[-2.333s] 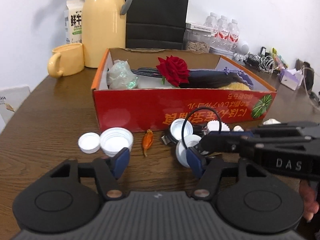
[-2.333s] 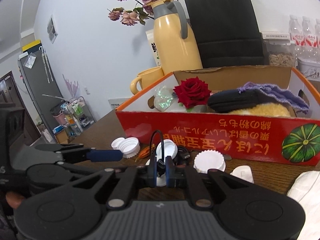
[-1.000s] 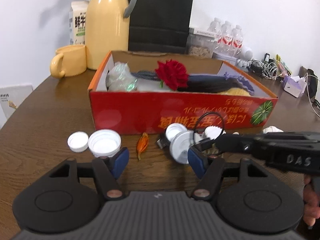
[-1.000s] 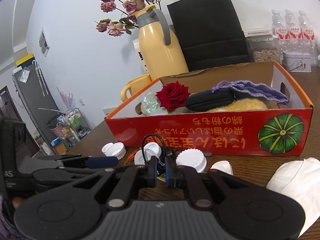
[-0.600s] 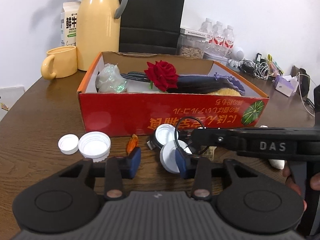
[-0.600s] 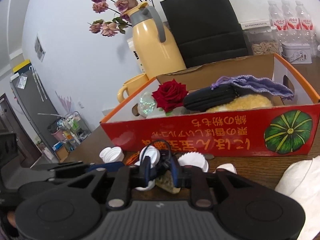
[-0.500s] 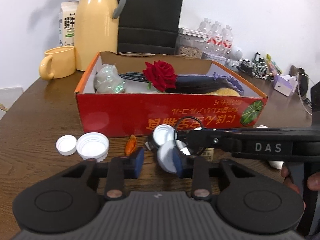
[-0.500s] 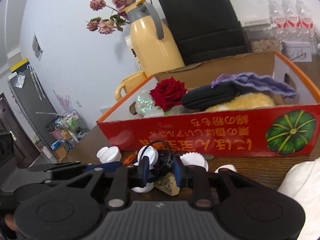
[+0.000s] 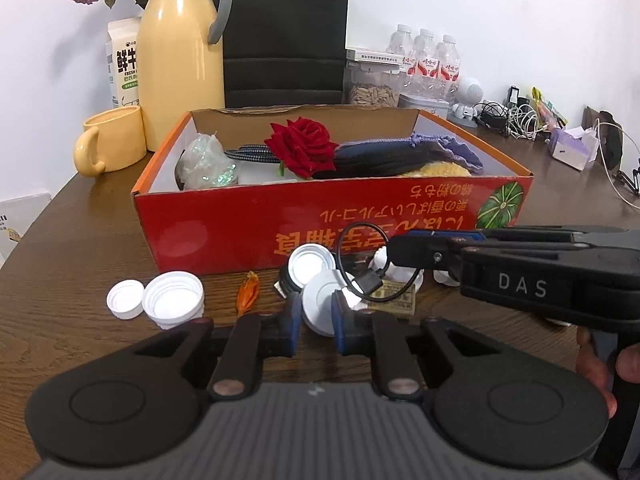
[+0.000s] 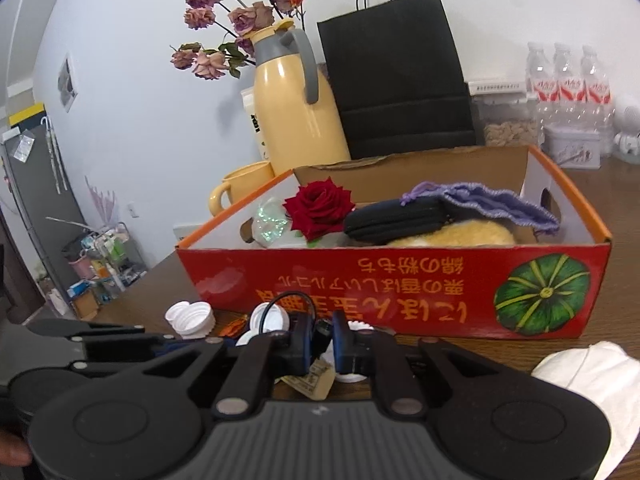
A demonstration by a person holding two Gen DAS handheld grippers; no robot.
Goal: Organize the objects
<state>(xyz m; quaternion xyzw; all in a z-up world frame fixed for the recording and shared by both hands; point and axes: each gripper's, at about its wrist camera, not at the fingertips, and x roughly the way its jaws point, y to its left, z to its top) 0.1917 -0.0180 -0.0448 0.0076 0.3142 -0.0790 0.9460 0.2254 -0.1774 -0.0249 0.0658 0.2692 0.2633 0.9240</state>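
My left gripper has its two blue fingers squeezed onto a round white lid, one finger on each side of it, so the lid sits on its edge between them. I think I hold it that way because a flat lid is hard to pinch from the top. My right gripper has its fingers pulled close together with something small and dark pinched between them. It looks like part of the black cable, whose loop stands up in front of the red box, but I cannot tell for sure that the grip is tight. The cable's plug end hangs down just beside the lid and above a small yellowish packet on the wooden table. More white caps and a little orange thing lie on the table near the box's front wall. The box is open on top and already has a red rose, a dark pouch and a purple knitted bag inside, so I guess the loose bits in front belong in there too. The box wall is tall, so I think I must lift the lid and the cable up high to get over it. The cable is floppy, and it could snag on the lid.
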